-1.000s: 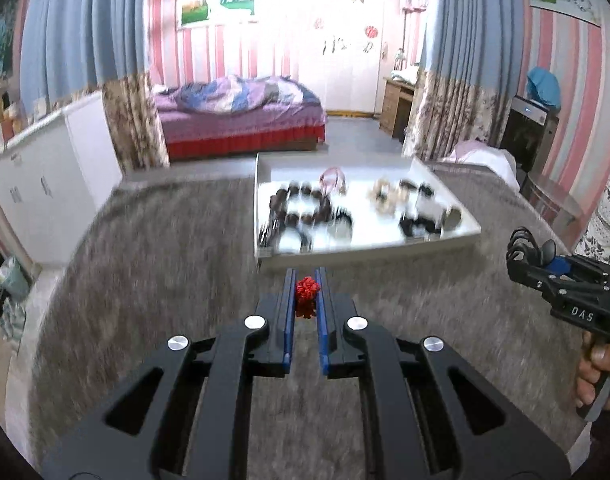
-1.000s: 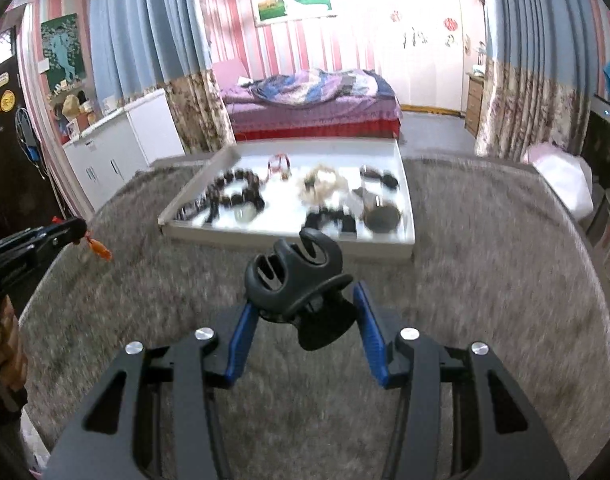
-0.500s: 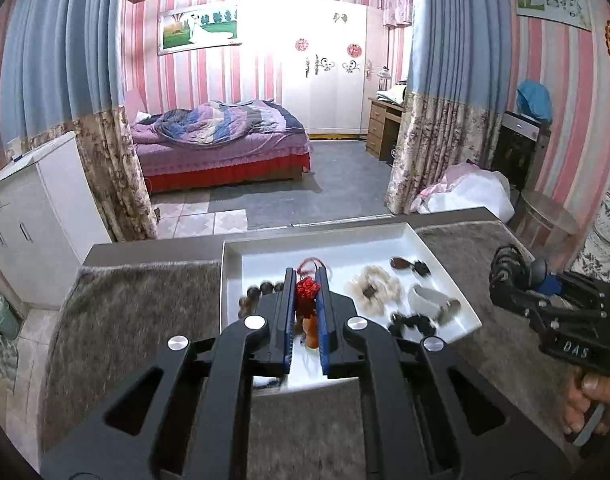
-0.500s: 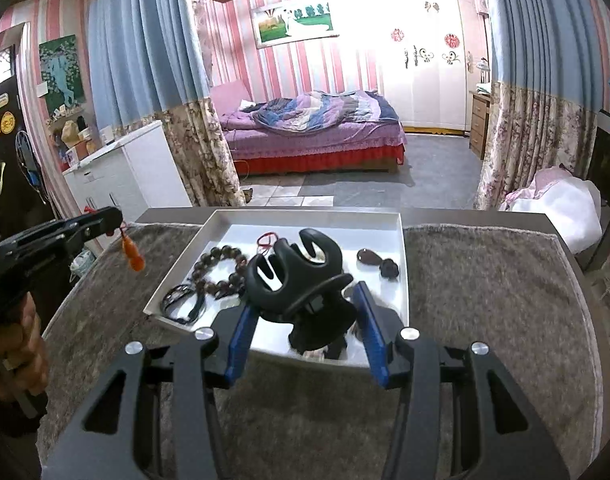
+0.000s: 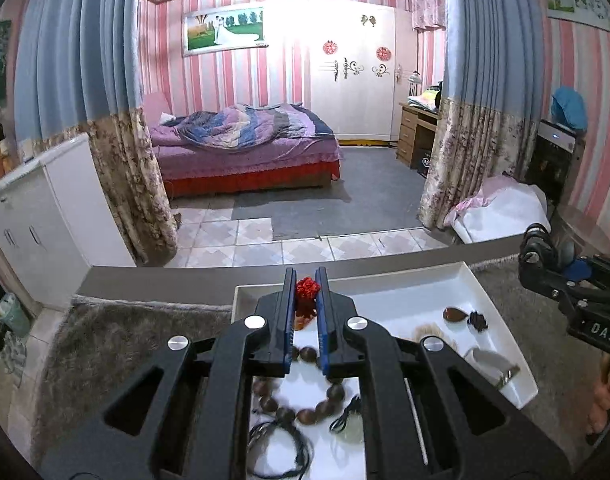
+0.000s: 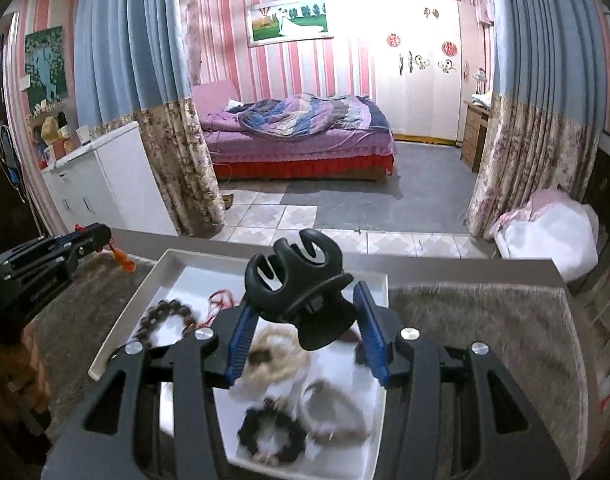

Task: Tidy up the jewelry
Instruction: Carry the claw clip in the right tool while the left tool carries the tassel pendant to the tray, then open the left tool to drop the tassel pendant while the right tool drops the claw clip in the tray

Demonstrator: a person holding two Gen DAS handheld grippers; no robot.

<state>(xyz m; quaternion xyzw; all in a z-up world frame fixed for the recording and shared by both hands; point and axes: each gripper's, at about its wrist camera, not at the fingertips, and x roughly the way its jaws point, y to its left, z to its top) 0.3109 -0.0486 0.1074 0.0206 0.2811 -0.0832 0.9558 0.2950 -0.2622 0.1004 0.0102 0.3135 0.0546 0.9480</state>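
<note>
My left gripper (image 5: 305, 280) is shut on a red knotted charm (image 5: 307, 289) with an orange pendant hanging below, held over the white tray (image 5: 401, 278). Under it in the tray lie a brown bead bracelet (image 5: 305, 408) and black cords (image 5: 281, 452). My right gripper (image 6: 305, 304) is shut on a black claw hair clip (image 6: 301, 280), above the same tray (image 6: 125, 320), where a bead bracelet (image 6: 165, 316), a beige scrunchie (image 6: 277, 356) and a black scrunchie (image 6: 271, 436) lie. The left gripper (image 6: 101, 236) with its charm shows at the left of the right wrist view.
The tray sits on a grey furry cloth (image 5: 117, 344) covering the table, near its far edge (image 5: 165, 276). A brown teardrop stone (image 5: 454, 314) lies in the tray. The right gripper (image 5: 561, 276) and a hand show at the right. Beyond is a bedroom with a bed (image 5: 245, 148).
Both grippers moved forward and a little up, from over the grey cloth to over the tray. The tray now lies under the fingers. Both grips are unchanged.
</note>
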